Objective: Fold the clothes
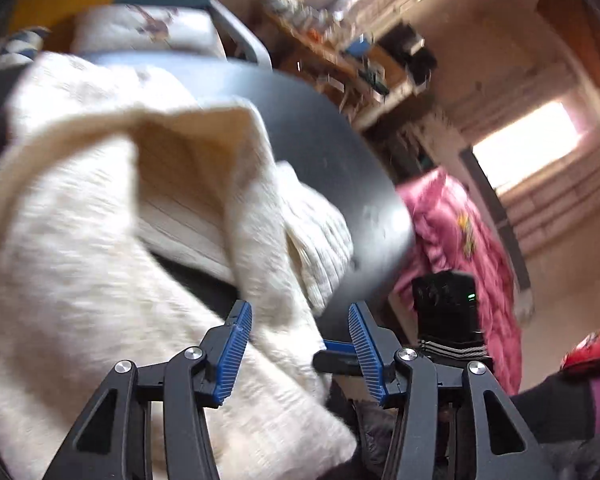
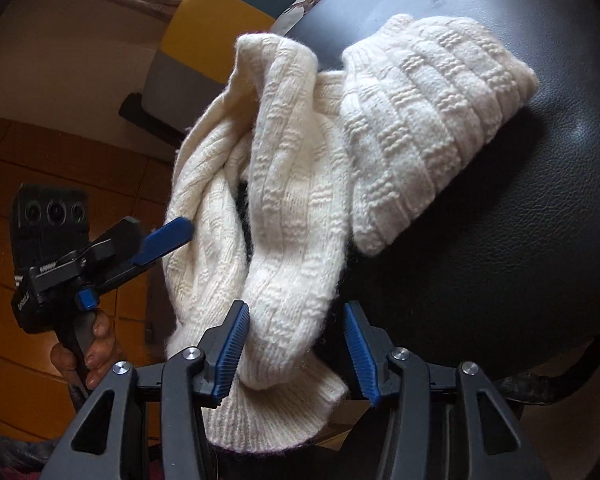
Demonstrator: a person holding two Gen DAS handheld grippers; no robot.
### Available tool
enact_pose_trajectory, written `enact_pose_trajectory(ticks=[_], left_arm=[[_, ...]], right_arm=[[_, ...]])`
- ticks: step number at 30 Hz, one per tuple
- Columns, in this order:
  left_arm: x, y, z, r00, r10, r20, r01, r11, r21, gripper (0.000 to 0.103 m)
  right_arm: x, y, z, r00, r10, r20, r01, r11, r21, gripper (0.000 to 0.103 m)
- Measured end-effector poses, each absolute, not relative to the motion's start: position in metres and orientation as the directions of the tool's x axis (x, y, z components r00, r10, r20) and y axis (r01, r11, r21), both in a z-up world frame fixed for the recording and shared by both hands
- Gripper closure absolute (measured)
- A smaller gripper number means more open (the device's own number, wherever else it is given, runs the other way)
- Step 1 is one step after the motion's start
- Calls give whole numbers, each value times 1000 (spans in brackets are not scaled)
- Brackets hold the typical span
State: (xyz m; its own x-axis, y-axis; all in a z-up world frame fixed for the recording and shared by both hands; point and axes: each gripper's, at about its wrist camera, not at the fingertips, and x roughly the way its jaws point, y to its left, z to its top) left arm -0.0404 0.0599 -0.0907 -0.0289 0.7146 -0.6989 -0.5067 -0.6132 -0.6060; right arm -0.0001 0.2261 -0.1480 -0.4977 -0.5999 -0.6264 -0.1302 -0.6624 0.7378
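Observation:
A cream knitted sweater lies bunched on a round black leather seat, partly hanging over its left edge. It also shows in the left wrist view, blurred. My right gripper is open, its blue pads on either side of a hanging fold of the sweater. My left gripper is open right at the sweater's edge, cloth between and under its pads. The left gripper also shows in the right wrist view, at the sweater's left side.
The seat's edge curves past the sweater. A pink quilted cloth hangs to the right. A cluttered wooden shelf stands behind. A yellow, grey and teal cushion lies beyond the seat, above wooden floor.

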Motion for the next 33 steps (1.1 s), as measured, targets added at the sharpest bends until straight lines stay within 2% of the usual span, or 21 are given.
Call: enact_pose_trajectory(ticks=[4,11,15,21,22,24,25,26,28,30,33], left_arm=[[-41,102,-106,68,666,-743,-533,-605,-592,54],[-24,119,-124,188,549,-815,-522,-647,-556,54],[-28,116,-133,213,502,-838,-518,-669,-533,58],[-20,119,-128,229,438,-869,-576,-659,-484,56],[-19,119,-126,219,434,-874,-587,-656,-474,57],[-19,112,-124,190,438,-879,-596,-659,-458,78],[-21,103,-123,173,455,-873,-585,-666,-463,91],[-25,88,-119,161,508,-846,-554,-663,-503,93],[-32,58,-111,128,607,-784,-493,-647,-581,94],[-31,23,-91,40,729,-684,-462,-593,-659,95],[-36,-45,-63,-128,835,-535,-402,-537,-742,97]], right_arm=[[24,216,-122,-527,-582,-620,-24,-719,695,53],[39,209,-101,-488,-629,-605,84,-724,684,52],[47,220,-88,-479,-619,-622,112,-746,656,51],[58,202,-70,-485,-577,-657,179,-801,572,51],[56,199,-71,-475,-579,-663,182,-802,570,51],[50,192,-75,-453,-589,-670,185,-797,575,51],[48,191,-76,-442,-591,-675,184,-796,576,51],[51,195,-74,-437,-588,-681,180,-798,574,51],[57,211,-67,-465,-571,-676,158,-805,571,51],[60,232,-59,-519,-526,-674,112,-823,557,51],[51,257,-53,-584,-405,-703,0,-867,499,51]])
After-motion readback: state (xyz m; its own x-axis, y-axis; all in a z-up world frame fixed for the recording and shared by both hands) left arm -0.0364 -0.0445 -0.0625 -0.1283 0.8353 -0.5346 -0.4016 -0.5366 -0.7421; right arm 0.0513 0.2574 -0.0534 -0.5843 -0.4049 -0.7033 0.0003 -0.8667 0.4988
